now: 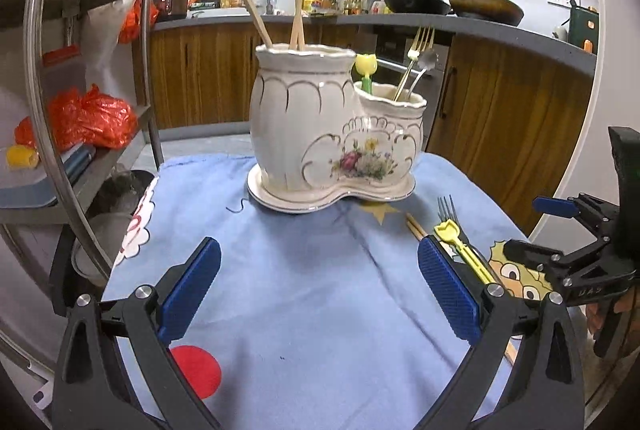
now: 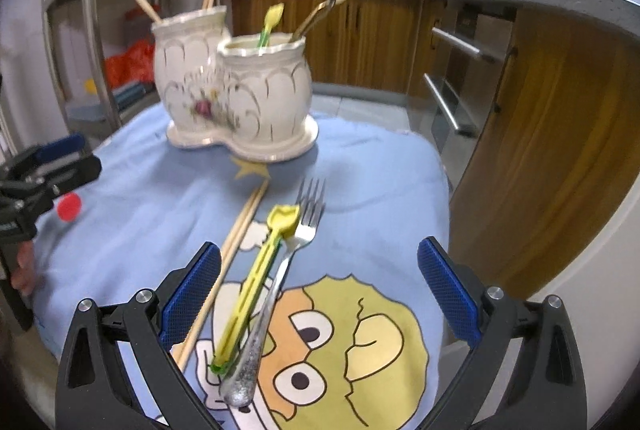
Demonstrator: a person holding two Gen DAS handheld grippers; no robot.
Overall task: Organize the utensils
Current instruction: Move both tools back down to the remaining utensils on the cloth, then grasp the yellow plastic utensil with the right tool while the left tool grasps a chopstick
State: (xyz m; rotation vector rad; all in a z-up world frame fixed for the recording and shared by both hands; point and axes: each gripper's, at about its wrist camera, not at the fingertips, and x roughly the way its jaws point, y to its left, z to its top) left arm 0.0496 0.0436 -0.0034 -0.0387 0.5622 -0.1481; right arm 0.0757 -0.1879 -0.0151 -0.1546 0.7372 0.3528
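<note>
Behind left gripper pad: fork handle, chopsticks hidden.

Faint raised letters on right tool body, roughly "UAS", unsure, no other readable text

Beside the ceramic holder, one silver fork, one yellow plastic utensil and two chopsticks are counted; inside it, three chopsticks are seen.
</note>
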